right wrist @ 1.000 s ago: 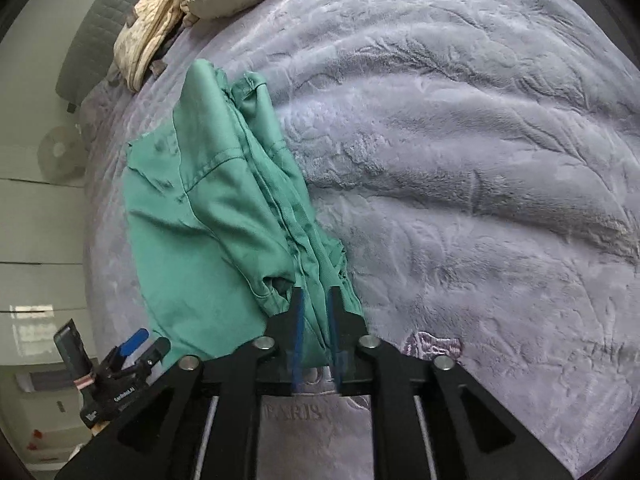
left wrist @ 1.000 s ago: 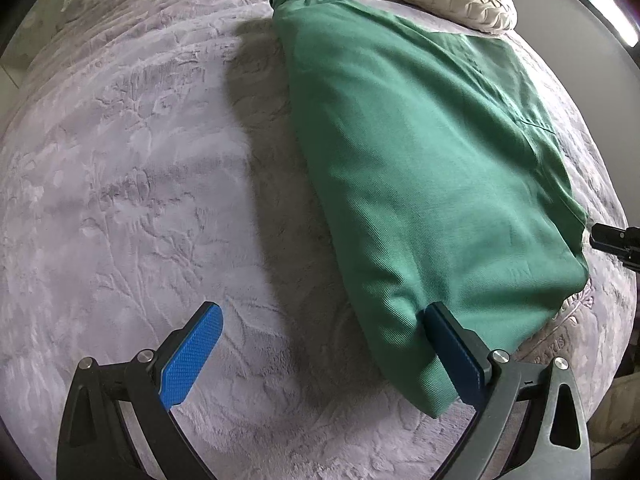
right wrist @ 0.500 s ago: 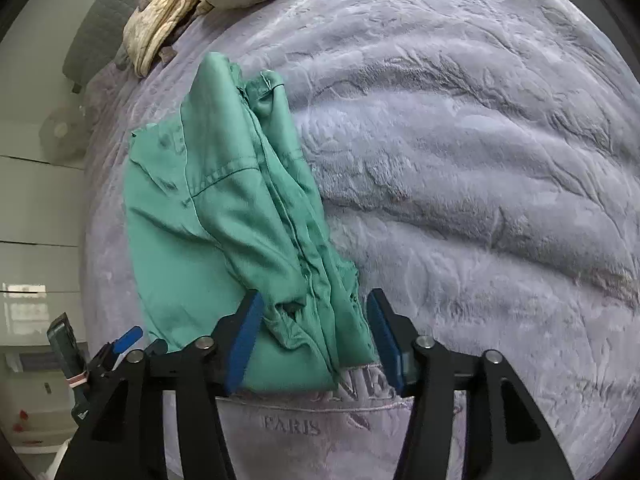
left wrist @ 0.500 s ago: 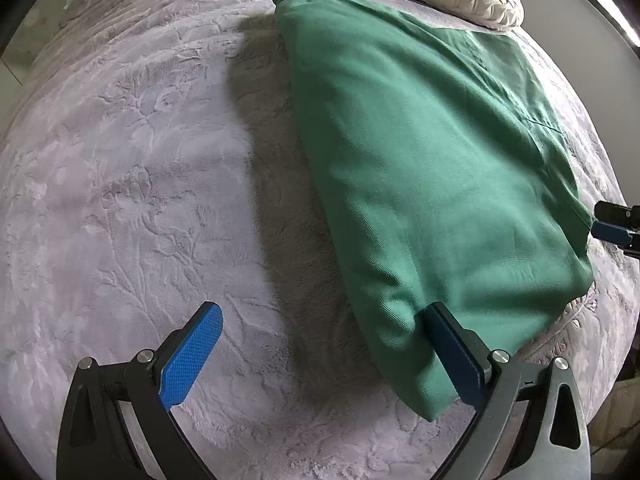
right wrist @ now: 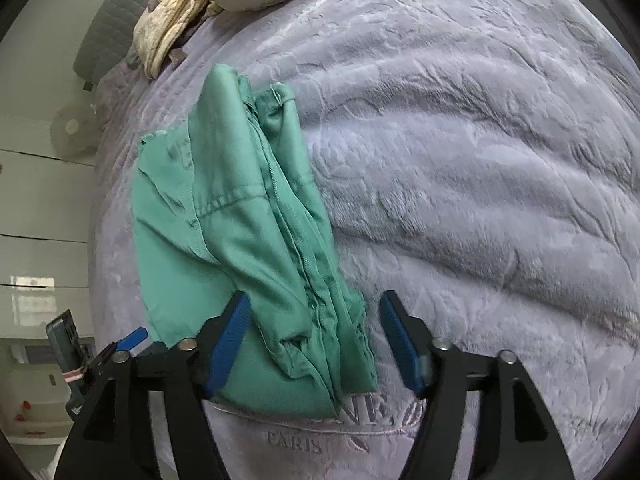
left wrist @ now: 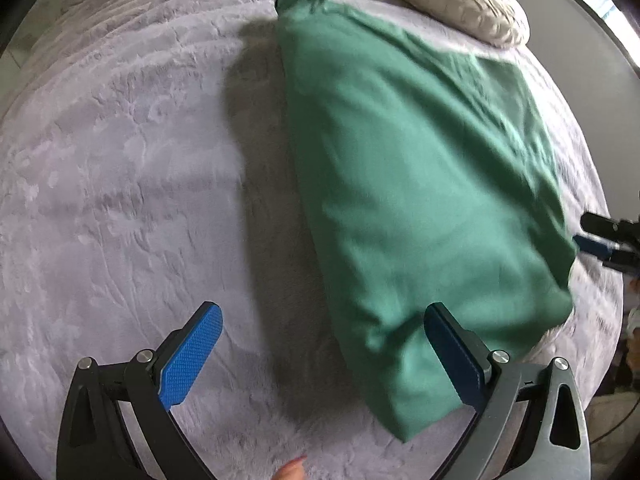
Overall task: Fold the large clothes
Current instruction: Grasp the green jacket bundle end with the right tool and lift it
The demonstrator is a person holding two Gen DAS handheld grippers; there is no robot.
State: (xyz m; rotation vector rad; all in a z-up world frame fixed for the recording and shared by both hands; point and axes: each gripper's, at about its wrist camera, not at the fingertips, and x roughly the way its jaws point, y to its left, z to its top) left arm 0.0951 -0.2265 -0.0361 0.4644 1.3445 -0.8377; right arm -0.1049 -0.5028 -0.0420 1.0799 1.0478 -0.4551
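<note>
A green garment (left wrist: 408, 184), folded lengthwise, lies on the lilac bedspread (left wrist: 120, 184). My left gripper (left wrist: 320, 356) stands open above its near corner, the right finger (left wrist: 452, 356) over the cloth's edge and the left pad over bare bedspread. In the right wrist view the garment (right wrist: 240, 240) shows its bunched seams. My right gripper (right wrist: 316, 340) has its jaws opening; the garment's crumpled end lies between them, and neither pad presses on it. The right gripper (left wrist: 604, 240) also peeks in at the garment's far side.
Cream pillows (left wrist: 452, 0) and a beige cloth (right wrist: 172, 28) lie at the head of the bed by a grey headboard (right wrist: 108, 24). Embroidered lettering (right wrist: 296, 444) marks the bedspread's near edge. A fan (right wrist: 72, 136) and white cabinets stand beside the bed. A fingertip (left wrist: 292, 470) shows below.
My right gripper's jaws went from shut on the garment's end to wide apart, and the cloth has settled on the bed. The left gripper stays open in place.
</note>
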